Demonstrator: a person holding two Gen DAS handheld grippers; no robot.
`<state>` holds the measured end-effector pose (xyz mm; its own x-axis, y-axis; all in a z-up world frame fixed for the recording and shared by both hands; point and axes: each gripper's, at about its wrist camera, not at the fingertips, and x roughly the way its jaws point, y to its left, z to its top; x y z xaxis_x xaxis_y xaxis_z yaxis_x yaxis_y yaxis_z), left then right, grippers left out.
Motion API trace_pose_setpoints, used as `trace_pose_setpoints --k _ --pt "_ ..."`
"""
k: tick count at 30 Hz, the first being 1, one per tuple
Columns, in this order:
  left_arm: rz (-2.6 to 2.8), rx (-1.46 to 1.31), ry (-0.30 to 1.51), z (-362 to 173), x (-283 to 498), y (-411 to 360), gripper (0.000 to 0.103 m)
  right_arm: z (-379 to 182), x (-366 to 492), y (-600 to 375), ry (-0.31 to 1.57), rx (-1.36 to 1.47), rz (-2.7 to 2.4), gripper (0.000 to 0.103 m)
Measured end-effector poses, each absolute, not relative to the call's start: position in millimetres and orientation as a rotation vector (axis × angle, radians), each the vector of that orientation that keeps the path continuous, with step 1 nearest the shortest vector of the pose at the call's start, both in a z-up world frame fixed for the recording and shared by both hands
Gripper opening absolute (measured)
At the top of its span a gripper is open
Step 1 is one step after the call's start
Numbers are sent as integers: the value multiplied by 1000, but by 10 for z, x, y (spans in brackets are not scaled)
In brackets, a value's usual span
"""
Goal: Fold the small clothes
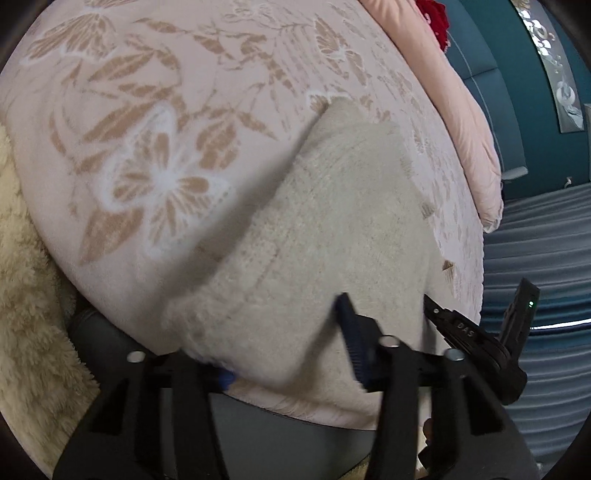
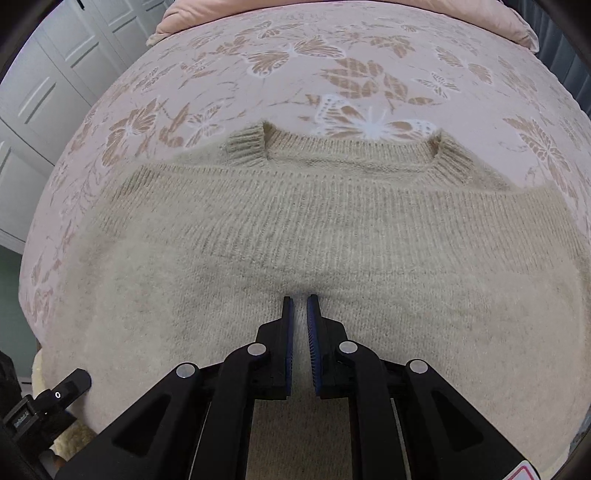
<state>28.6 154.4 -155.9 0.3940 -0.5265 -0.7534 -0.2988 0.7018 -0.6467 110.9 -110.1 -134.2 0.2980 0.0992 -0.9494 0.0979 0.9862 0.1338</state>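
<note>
A beige knit sweater [image 2: 295,229] lies flat on a pink butterfly-print bedspread [image 2: 332,74], with its ribbed collar [image 2: 351,155] on the far side. My right gripper [image 2: 298,297] points down onto the sweater's middle. Its blue pads are almost together with a strip of knit between them, and the fabric puckers at the tips. In the blurred left wrist view, my left gripper [image 1: 288,343] straddles the near edge of the sweater [image 1: 332,221]. One blue pad shows on top and the other peeks from under the fabric. These jaws stand well apart.
A pink quilt [image 1: 476,147] and a red item [image 1: 436,14] lie at the bed's far side, by a teal padded wall [image 1: 491,74]. A fluffy cream blanket [image 1: 22,295] is on the left. White wardrobe doors [image 2: 55,92] stand beyond the bed.
</note>
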Motion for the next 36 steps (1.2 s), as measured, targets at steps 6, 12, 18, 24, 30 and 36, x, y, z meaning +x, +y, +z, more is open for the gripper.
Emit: trace_pose_setpoints --k 6,12,18,24,30,36 --pt "-377 -691 1034 -851 378 1185 14 -1328 1066 -1221 1243 246 54 11" --pt "-643 -444 877 157 322 249 14 -1014 743 -1718 1154 447 59 15" --pt "-881 -220 919 140 97 -1017 15 -714 98 -2655 1062 539 -61 29" --pt "-856 -40 1142 -606 -69 -1578 28 -807 -452 -3282 1073 648 -147 38" --pt "-769 158 945 -477 -534 -1132 87 -759 -560 -3352 1008 790 -44 62" --pt "-635 317 1039 -836 -590 -975 88 -686 -397 -3220 997 860 15 67"
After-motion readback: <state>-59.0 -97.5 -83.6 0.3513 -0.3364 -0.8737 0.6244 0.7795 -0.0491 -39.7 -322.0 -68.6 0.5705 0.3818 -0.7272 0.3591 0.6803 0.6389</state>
